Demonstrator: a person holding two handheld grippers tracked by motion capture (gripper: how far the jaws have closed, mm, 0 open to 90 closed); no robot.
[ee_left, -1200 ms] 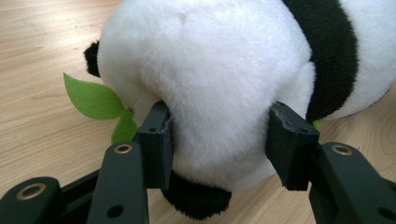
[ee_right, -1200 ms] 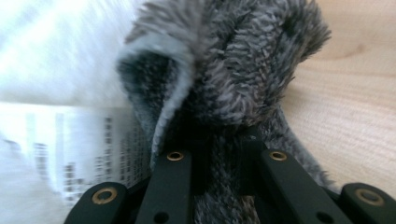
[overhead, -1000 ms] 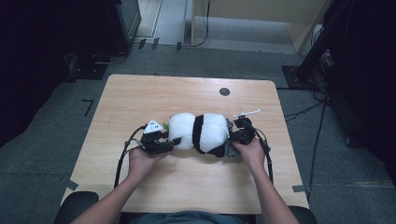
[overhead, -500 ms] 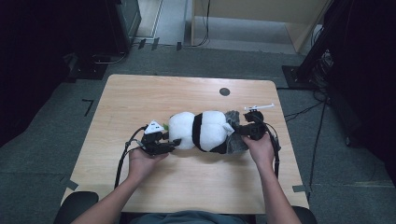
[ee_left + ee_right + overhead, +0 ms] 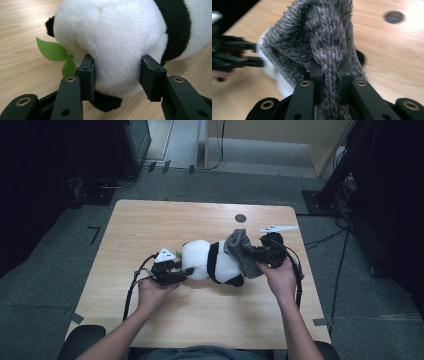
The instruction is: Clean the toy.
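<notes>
A black-and-white plush panda (image 5: 210, 262) lies on its side at the middle of the wooden table (image 5: 175, 220). My left gripper (image 5: 187, 271) grips its white left end: in the left gripper view the jaws press into the plush panda (image 5: 112, 37) from both sides, left gripper (image 5: 117, 72). A green felt leaf (image 5: 53, 51) sticks out beside it. My right gripper (image 5: 255, 254) is shut on a fuzzy grey sock (image 5: 242, 251) that hangs against the panda's right end. In the right gripper view the grey sock (image 5: 319, 37) rises from between the right gripper (image 5: 331, 72) jaws.
A round dark cable hole (image 5: 240, 218) sits in the table beyond the panda, also seen as a cable hole (image 5: 394, 16) in the right gripper view. Cables trail from both grippers toward the near edge. Dark equipment stands on the floor around the table.
My right gripper has moved right and away from me, pulling the grey sock up off the panda's right end. The left gripper has held still on the panda.
</notes>
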